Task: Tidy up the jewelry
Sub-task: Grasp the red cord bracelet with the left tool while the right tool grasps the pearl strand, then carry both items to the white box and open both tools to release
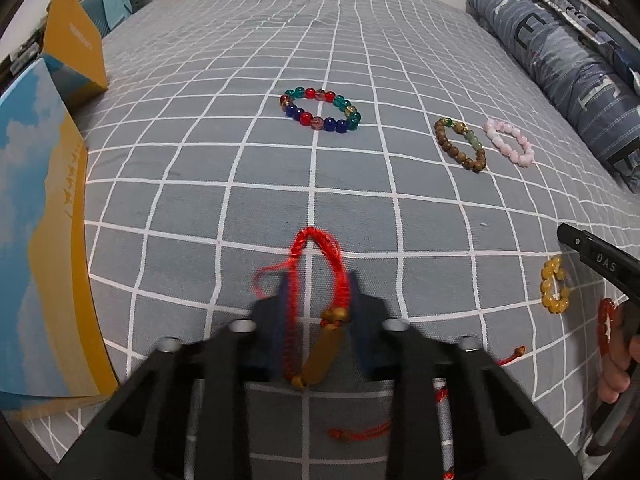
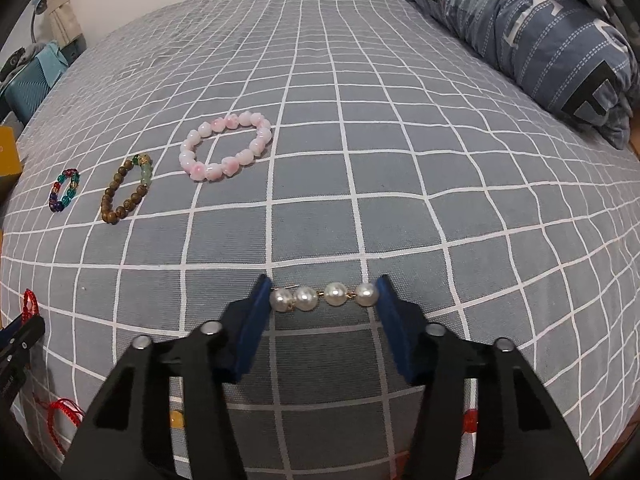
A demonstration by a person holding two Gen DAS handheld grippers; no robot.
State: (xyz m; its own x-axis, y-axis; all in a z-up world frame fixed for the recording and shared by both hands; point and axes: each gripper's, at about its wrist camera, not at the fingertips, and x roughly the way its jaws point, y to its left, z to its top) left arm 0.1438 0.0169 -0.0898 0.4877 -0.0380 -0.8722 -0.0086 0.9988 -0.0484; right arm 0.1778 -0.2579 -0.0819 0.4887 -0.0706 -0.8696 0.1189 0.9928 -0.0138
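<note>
My left gripper (image 1: pixel 319 280) points down at the bed and is shut on a red braided cord bracelet (image 1: pixel 316 236) with a gold tube bead. The cord loop is squeezed narrow between the pads and sticks out past the tips. My right gripper (image 2: pixel 323 280) is shut on a short strand of white pearls (image 2: pixel 306 298). Its blue pads touch the end pearls, and the strand lies across the gap on the grey checked sheet (image 2: pixel 400 160).
Farther back lie a multicoloured glass bracelet (image 1: pixel 320 110), a wooden bead bracelet (image 1: pixel 460 144) and a pink one (image 1: pixel 509 142). A yellow bead bracelet (image 1: pixel 554 286) and a red one (image 1: pixel 604 326) lie right. A blue-and-yellow box (image 1: pixel 48 200) stands left, a folded duvet (image 1: pixel 568 64) right.
</note>
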